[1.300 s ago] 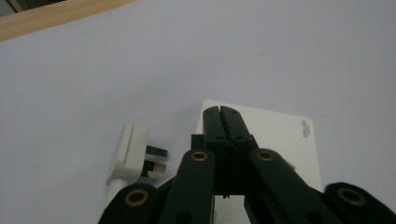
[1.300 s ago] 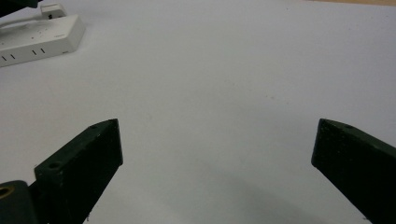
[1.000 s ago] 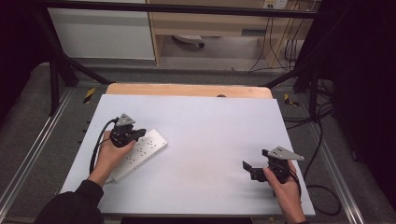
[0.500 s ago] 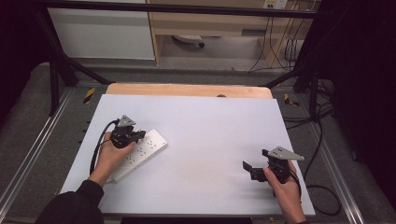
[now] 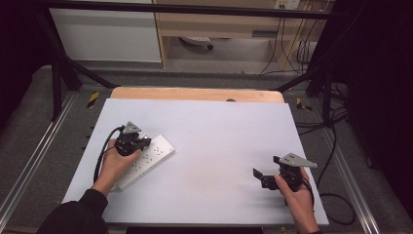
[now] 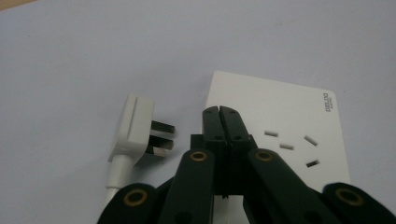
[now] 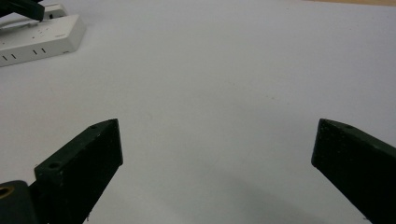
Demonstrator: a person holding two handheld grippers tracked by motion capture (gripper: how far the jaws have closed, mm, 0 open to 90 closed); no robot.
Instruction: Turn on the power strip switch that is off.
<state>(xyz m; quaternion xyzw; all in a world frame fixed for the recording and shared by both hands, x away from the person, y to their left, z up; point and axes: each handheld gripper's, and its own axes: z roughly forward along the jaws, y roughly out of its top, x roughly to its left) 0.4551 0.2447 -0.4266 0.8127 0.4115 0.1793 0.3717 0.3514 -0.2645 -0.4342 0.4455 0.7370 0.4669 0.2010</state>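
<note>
A white power strip (image 5: 153,157) lies at an angle on the left half of the white table (image 5: 219,131). My left gripper (image 5: 140,143) hovers over it, held by a hand. In the left gripper view its jaws are shut with nothing between them, my left gripper (image 6: 219,110) tipped over the edge of the power strip (image 6: 289,116). A white plug (image 6: 136,127) lies on the table just beside that edge, its prongs pointing at the strip. My right gripper (image 5: 265,169) rests near the front right, jaws wide open and empty, my right gripper (image 7: 217,144) facing bare table.
The right gripper view catches the power strip (image 7: 44,35) far off at the top left. A wooden board (image 5: 195,93) edges the table's far side. Cables (image 5: 336,146) hang off the right side, and a metal frame (image 5: 58,83) surrounds the table.
</note>
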